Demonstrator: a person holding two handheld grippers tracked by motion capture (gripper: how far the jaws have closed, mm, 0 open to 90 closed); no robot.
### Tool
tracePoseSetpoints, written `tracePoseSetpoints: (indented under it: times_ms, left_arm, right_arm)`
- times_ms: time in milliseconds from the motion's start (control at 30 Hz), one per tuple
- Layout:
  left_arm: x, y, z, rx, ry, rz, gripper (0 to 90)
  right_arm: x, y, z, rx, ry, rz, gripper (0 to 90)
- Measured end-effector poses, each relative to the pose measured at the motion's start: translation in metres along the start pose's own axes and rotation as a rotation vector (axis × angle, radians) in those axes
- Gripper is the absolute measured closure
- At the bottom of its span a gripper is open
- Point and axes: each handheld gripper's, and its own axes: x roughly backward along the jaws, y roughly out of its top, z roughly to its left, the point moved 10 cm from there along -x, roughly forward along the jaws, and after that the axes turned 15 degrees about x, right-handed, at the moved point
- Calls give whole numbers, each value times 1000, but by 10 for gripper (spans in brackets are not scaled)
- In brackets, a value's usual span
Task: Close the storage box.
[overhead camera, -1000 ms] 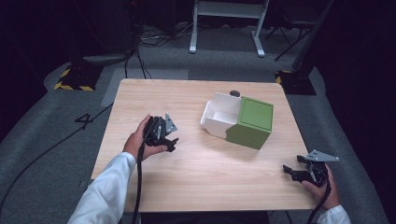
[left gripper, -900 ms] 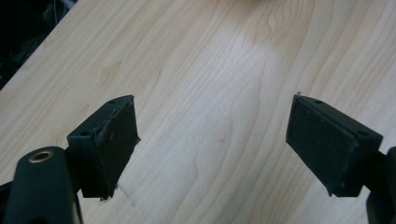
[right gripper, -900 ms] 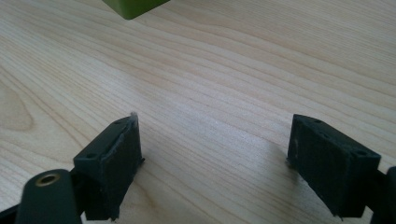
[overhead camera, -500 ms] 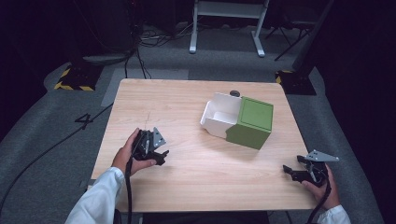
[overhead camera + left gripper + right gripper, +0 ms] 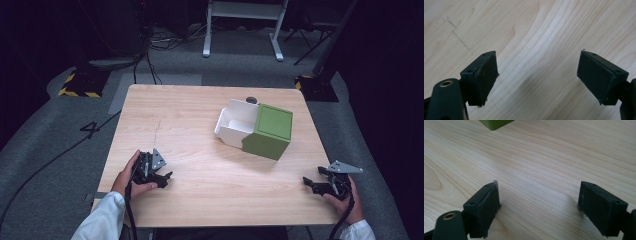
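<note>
Both grippers, left gripper [image 5: 161, 178] and right gripper [image 5: 314, 184], are resting wide-fingered and empty, well short of the green-and-white plastic box [image 5: 255, 128]; a careless reach risks shoving it across the pale wooden tabletop [image 5: 190, 120]

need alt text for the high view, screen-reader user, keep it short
A person's hands hold two claws low over a light wooden table: the left claw near the table's front left, the right claw near its front right corner, both empty. Farther back, right of centre, a green and white box sits open, its white compartment empty.
</note>
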Motion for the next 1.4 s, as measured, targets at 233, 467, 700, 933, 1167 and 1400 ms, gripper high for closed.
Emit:
tracePoseSetpoints:
  times_ms: [233,467,700,933,1167,1400]
  left_arm:
    - [-1,-16,9,108,-59,-6,169]
    - [0,-25,17,226,-108,-50,160]
    - [0,-26,17,242,-99,-51,160]
    - [0,-26,17,245,-99,-50,160]
    - [0,-26,17,245,-106,-49,160]
    - [0,-26,17,245,-106,-49,160]
  right_arm:
    - [0,0,0,2,-2,-1,173]
    - [0,0,0,2,-2,-1,175]
    - [0,0,0,4,-2,-1,175]
    - [0,0,0,5,-3,-1,175]
    - [0,0,0,-3,3,0,174]
    - [0,0,0,1,0,-1,174]
